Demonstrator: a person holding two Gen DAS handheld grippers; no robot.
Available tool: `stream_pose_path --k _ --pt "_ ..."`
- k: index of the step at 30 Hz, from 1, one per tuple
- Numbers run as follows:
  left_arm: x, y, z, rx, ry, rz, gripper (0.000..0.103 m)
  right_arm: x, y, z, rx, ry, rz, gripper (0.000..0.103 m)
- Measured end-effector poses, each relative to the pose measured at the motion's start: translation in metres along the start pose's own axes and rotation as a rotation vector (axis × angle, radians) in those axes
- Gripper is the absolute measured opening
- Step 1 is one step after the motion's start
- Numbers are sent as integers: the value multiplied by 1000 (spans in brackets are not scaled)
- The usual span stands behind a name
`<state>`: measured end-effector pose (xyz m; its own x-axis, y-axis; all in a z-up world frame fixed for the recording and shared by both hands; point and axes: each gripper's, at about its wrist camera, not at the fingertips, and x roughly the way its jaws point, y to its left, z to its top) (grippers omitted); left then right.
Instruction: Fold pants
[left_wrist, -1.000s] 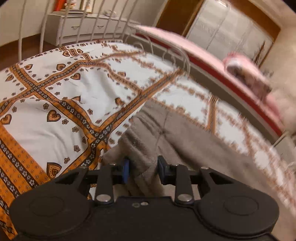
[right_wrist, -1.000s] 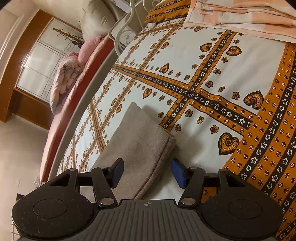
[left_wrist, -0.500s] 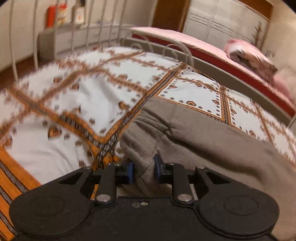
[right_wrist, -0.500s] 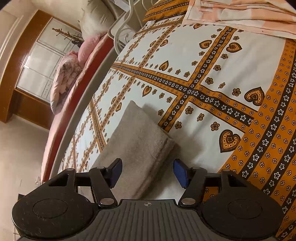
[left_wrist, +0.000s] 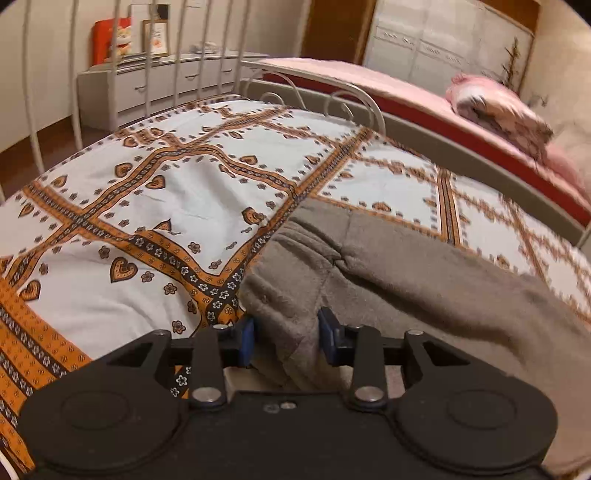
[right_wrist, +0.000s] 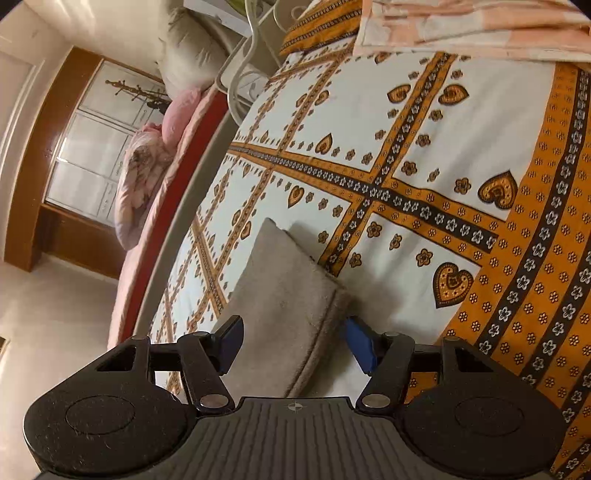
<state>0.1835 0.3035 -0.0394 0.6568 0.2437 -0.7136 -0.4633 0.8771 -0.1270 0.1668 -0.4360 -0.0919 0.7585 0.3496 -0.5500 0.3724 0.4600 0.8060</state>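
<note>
Item: pants (left_wrist: 388, 280), grey-brown fleece or brushed knit, lying on the patterned bedspread (left_wrist: 147, 206) of a bed.

Location: in the left wrist view the cloth lies directly ahead of the left claw (left_wrist: 286, 341) and spreads away to its right, with a bunched, seamed part running between the blue pads (left_wrist: 246, 339). In the right wrist view a flat, narrower end of the pants (right_wrist: 284, 295) runs forward from between the fingers of the right claw (right_wrist: 293, 345), its rounded edge toward the right-hand pad.

Claw state: left claw partly spread, cloth lying in the gap; whether the pads press it cannot be told. Right claw spread wide, straddling the cloth, pinching nothing.

Handling (judged): light, soft, limp; thick pile, so not slippery against the pads; not fragile. Will sag and drape when lifted, and layers may slide apart. Best taken at a doubled edge, seam or hem, one claw at each end, gathering all layers.

Markings: no brand, label or tag visible on the pants. Framed pictures and a red box (left_wrist: 109, 42) on the far dresser (left_wrist: 155, 83) bear print too small to read.
</note>
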Motion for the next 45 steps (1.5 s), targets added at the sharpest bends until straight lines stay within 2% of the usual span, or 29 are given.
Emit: stream_pose_path --k 2,5,8,10,11,14,17,20,24,25,27,28,30,33,35,36,37,39,42,45 --pt "1 1 2 -5 2 -13 22 2 0 0 1 4 -2 62" --pt "2 -1 3 6 2 -14 23 0 12 0 -70 -31 -1 62" --pt "3 1 3 -5 9 -20 23 13 16 -1 -119 -10 -51 59" --pt "3 2 3 -10 11 -25 23 15 19 -1 -145 -25 -84 30" --pt "3 3 3 -15 10 -29 23 15 21 -1 -156 -32 -94 26" --pt "3 5 2 -22 9 -38 23 18 22 -1 -167 -23 -101 26" --pt "3 6 2 -28 9 -44 23 24 15 -1 -127 -16 -132 26" --pt "3 6 2 -27 9 -43 23 24 12 0 -94 -23 -125 27" --pt "3 6 2 -26 10 -42 23 26 20 -1 -150 -22 -157 26" --pt "3 5 2 -23 9 -41 23 24 24 -1 -169 -35 -154 23" --pt "3 4 2 -15 9 -38 23 11 30 0 -162 -105 -86 23" --pt "4 3 1 -12 9 -37 23 11 31 0 -167 -115 -114 23" --pt "4 4 1 -13 9 -36 25 21 23 0 -150 -60 -182 23" --pt "3 5 2 -14 9 -33 28 21 17 3 -150 -59 -173 23" --pt "-1 4 2 -12 3 -23 36 12 14 3 -127 -69 -156 34" --pt "-3 5 2 -7 2 -17 39 3 11 3 -102 -90 -144 53" --pt "-7 5 2 3 1 -7 40 -5 8 1 -88 -111 -130 63" --pt "-21 5 2 16 -23 -5 40 -17 3 -1 -71 -106 -101 63" --pt "-44 -1 3 62 -116 1 40 -15 -8 -6 -23 -33 -77 63" --pt "-45 -9 5 50 -127 -104 40 -6 -8 -5 10 1 -28 63"
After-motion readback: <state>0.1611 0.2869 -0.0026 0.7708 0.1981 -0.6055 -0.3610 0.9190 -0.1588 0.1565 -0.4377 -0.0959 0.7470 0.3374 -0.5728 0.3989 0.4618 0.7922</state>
